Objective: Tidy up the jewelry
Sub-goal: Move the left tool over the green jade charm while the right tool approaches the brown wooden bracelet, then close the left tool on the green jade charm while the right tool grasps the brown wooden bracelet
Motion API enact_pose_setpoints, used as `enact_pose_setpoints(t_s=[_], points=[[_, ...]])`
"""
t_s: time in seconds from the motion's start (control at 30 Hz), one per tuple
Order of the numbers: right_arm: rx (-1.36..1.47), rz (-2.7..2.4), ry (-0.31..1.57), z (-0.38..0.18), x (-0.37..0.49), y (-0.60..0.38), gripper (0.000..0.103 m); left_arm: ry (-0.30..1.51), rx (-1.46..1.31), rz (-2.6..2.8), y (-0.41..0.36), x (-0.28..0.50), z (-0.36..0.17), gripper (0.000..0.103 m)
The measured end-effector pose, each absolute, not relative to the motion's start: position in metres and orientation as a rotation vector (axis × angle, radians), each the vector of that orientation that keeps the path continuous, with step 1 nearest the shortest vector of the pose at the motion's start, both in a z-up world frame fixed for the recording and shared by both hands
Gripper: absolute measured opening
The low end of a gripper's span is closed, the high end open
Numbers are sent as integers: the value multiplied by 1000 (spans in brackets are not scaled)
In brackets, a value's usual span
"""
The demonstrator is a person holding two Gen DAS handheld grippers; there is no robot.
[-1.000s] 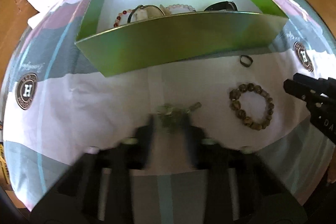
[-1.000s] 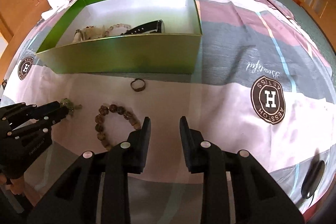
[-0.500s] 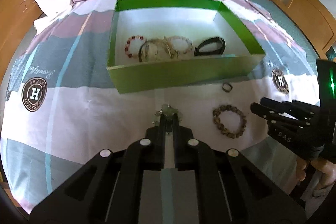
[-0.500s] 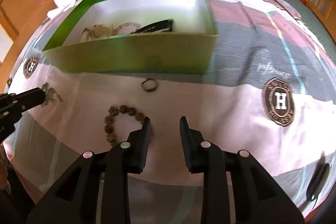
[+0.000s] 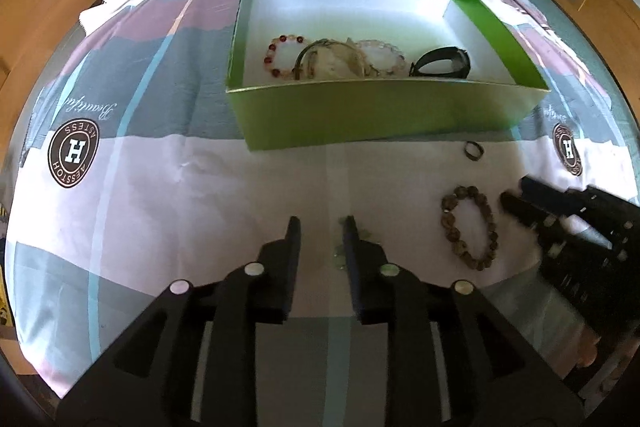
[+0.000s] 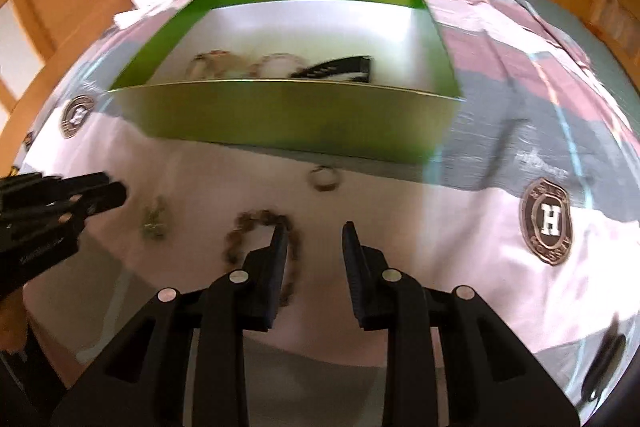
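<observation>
On the bed sheet (image 5: pixel 192 195), nearest the left gripper (image 5: pixel 320 231), a small greenish trinket (image 5: pixel 352 239) lies just beside its right finger, outside the gap; the jaws are opening with nothing between them. Step in hand, by judgement: picking this piece, not yet secured. Next move calls for re-centring the fingers (image 5: pixel 292 239) over it and closing. Right gripper (image 6: pixel 314 241) hovers parted and empty, its left finger overlapping the brown bead bracelet (image 6: pixel 248 227). Further on, a dark ring (image 6: pixel 325 178) lies near the green box (image 5: pixel 380 119), which holds several bracelets (image 5: pixel 280 55) and a black band (image 5: pixel 442 63).
</observation>
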State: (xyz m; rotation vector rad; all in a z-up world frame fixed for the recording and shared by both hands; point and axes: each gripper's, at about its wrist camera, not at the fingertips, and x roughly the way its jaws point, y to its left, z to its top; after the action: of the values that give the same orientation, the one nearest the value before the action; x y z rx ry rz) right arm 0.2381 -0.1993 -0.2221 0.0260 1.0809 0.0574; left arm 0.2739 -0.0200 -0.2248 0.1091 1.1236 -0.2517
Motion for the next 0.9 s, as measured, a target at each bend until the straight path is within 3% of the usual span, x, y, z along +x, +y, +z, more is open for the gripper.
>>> enact_pose_setpoints(t_s=[0.1, 0.2, 0.9], points=[[14, 52, 1100, -229, 239, -196, 30, 1117, 139, -242, -26, 272, -228, 39], [-20, 74, 1100, -230, 237, -184, 35, 1104, 181, -254, -36, 268, -232, 43], [-69, 73, 1132, -249, 242, -178, 36, 1145, 267, -261, -55, 268, -258, 44]])
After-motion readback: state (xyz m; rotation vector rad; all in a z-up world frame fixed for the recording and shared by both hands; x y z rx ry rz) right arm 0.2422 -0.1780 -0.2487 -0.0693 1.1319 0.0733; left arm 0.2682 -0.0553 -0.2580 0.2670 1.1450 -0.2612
